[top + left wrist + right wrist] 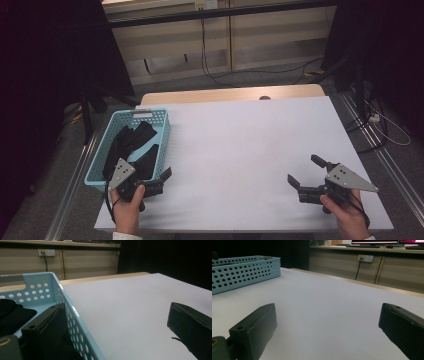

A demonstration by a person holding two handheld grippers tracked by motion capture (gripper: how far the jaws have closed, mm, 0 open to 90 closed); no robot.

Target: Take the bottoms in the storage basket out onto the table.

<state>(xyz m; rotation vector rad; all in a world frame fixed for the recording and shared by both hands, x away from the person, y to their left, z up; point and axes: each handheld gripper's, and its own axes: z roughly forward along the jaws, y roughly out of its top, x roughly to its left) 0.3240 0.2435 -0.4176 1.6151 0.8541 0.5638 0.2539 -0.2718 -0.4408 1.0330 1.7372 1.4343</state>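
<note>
Holding both tools low at the near edge of the white table [240,150], we have picked up nothing yet: our left gripper [159,181] stands with jaws spread and empty, straddling the near right wall of the light-blue perforated plastic basket [161,131], and our right gripper [306,172] gapes empty over bare tabletop. Farther back, the black folded cloths [131,145] lie in the basket, so we judge the whole job remains

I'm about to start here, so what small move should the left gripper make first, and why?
Probably ease the left gripper up and over the rim of the blue basket toward the black cloth. Its jaws are open with nothing between them, one on each side of the basket's wall, and the cloth is the nearest thing to pick.
</note>
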